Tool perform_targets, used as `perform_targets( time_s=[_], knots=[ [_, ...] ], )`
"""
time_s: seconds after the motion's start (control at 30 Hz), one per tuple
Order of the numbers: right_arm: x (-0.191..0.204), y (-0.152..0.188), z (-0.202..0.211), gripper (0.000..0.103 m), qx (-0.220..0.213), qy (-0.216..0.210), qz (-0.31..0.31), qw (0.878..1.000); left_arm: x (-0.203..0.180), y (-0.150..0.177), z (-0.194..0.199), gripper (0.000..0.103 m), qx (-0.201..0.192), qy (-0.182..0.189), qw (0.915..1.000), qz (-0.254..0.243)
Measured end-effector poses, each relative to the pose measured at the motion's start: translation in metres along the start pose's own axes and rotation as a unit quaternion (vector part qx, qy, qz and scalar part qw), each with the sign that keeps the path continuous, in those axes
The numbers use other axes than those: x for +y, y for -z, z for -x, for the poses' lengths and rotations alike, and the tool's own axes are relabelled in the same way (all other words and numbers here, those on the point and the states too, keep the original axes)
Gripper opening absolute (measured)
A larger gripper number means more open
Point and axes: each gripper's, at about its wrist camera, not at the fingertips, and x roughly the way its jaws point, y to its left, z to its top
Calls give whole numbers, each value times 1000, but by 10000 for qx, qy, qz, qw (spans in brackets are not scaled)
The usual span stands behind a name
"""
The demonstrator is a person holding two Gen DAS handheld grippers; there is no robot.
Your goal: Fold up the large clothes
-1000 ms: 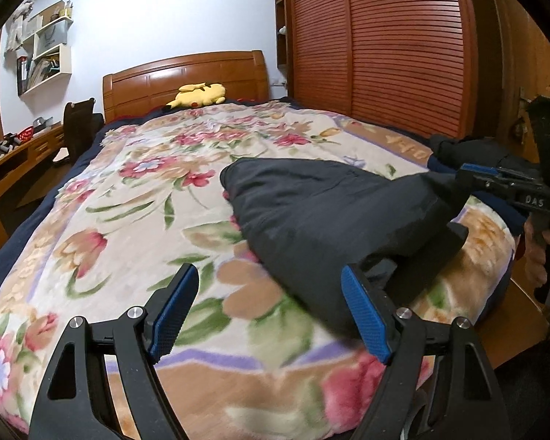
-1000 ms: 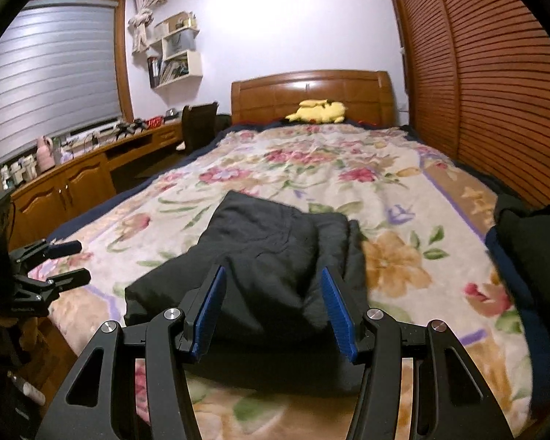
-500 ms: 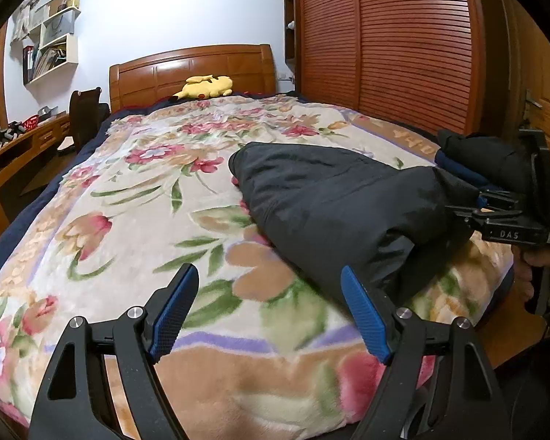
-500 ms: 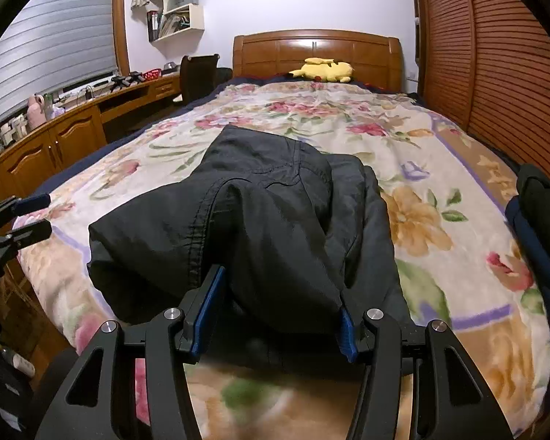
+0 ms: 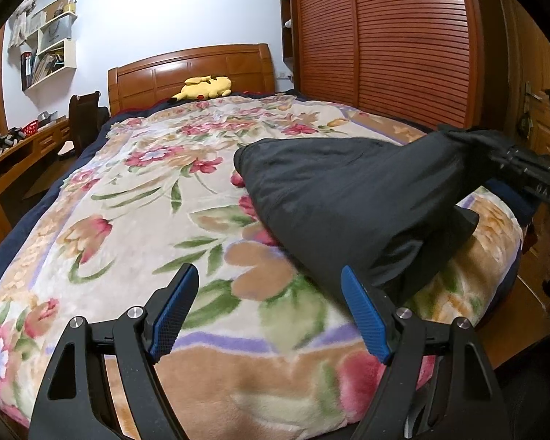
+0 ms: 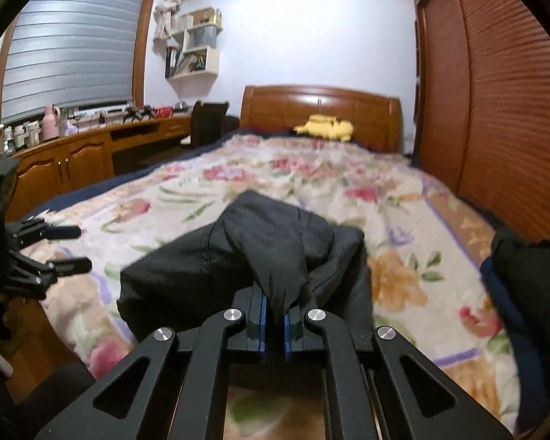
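A large black garment (image 5: 333,190) lies bunched on the flowered blanket (image 5: 135,198) near the foot of the bed. My right gripper (image 6: 274,324) is shut on a fold of the garment (image 6: 275,253) and lifts that edge off the bed; it shows at the right of the left wrist view (image 5: 509,163). My left gripper (image 5: 271,308) is open and empty, just left of the garment's near corner. It shows open at the left edge of the right wrist view (image 6: 68,249).
A second dark pile (image 6: 528,278) sits at the bed's right edge. A yellow plush toy (image 5: 205,88) lies by the wooden headboard (image 5: 190,69). A louvred wardrobe (image 5: 385,36) runs along the right. A desk (image 6: 91,154) and chair (image 6: 207,121) stand to the left.
My right gripper has closed on the garment's fold and raised it. The left gripper has stayed open and shifted a little.
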Motion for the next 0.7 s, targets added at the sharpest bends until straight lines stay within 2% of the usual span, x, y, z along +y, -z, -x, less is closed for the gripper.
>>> perform_targets(
  time_s=[0.13, 0.27, 0.33, 0.47, 0.53, 0.6, 0.63, 0.7],
  knots=[
    [-21, 9, 7, 6, 70, 130, -232, 9996, -2, -1, 0, 81, -24, 4, 10000, -33],
    [-35, 32, -8, 6, 686, 301, -252, 9969, -3, -3, 1, 81, -79, 37, 10000, -20],
    [-35, 44, -19, 6, 1047, 243, -262, 9939, -2, -2, -1, 81, -97, 81, 9999, 14],
    [-30, 49, -19, 6, 1127, 206, -252, 9931, -1, -1, -3, 81, -127, 147, 9998, 68],
    [-35, 47, -5, 15, 954, 276, -318, 9945, 1, 0, -4, 81, -121, 178, 9997, 97],
    [-38, 43, 6, 37, 853, 546, -452, 9938, 3, 1, -4, 81, -133, 200, 9997, 108],
    [-38, 40, 13, 43, 754, 625, -527, 9938, 3, 1, -5, 81, -129, 194, 9997, 108],
    [-35, 37, 26, 62, 547, 643, -569, 9948, 4, 2, -4, 81, -140, 198, 9997, 96]
  ],
)
